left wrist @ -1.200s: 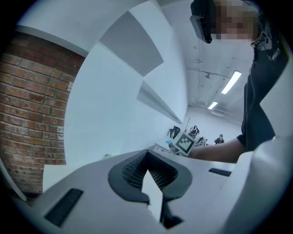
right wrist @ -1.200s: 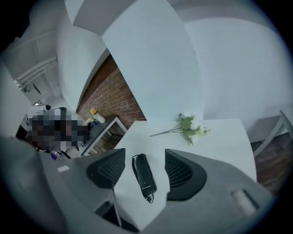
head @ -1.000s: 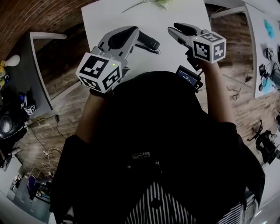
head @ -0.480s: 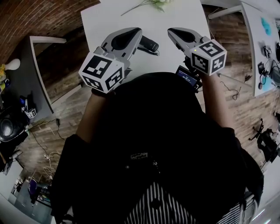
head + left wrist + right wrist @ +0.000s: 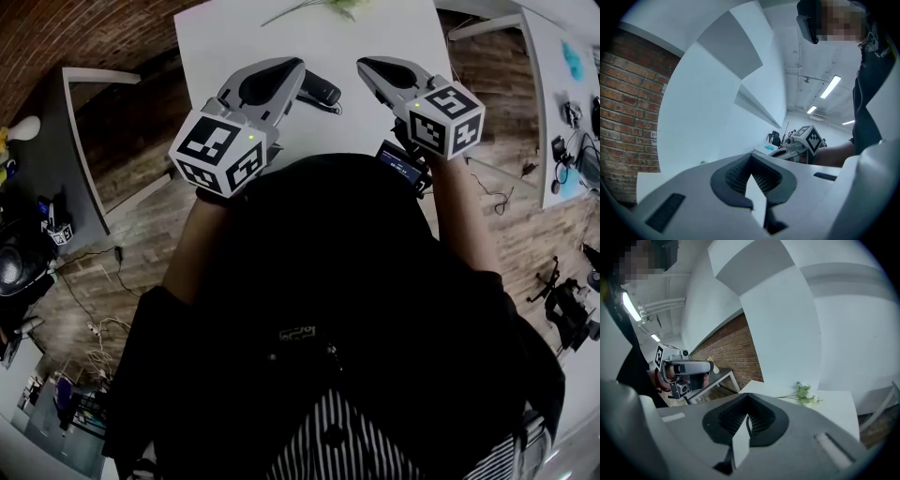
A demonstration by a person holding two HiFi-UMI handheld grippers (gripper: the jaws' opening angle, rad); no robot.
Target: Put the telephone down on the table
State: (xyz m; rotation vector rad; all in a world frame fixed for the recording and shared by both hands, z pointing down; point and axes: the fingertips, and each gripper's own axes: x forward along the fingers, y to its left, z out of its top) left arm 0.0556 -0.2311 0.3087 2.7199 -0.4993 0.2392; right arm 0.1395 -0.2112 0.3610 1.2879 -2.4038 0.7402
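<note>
A black telephone handset (image 5: pixel 321 92) lies on the white table (image 5: pixel 375 28), and its near end is hidden under my left gripper (image 5: pixel 296 67). The telephone base (image 5: pixel 403 161), with a small lit display, sits at the table's near edge below my right gripper (image 5: pixel 362 64). Both grippers hover above the table and point away from me. In the left gripper view the jaws of the left gripper (image 5: pixel 752 169) meet with nothing between them. The right gripper (image 5: pixel 747 414) is shut and empty too. Each gripper view shows the other gripper off to the side.
A green flower sprig (image 5: pixel 339 6) lies at the table's far edge and also shows as the sprig (image 5: pixel 802 393) in the right gripper view. A grey side table (image 5: pixel 56 141) stands left. Another white table (image 5: pixel 562 84) with small items stands right. Cables lie on the wooden floor.
The right gripper has shifted slightly left and rolled, so its marker cube has turned. The left gripper and the handset have stayed where they were.
</note>
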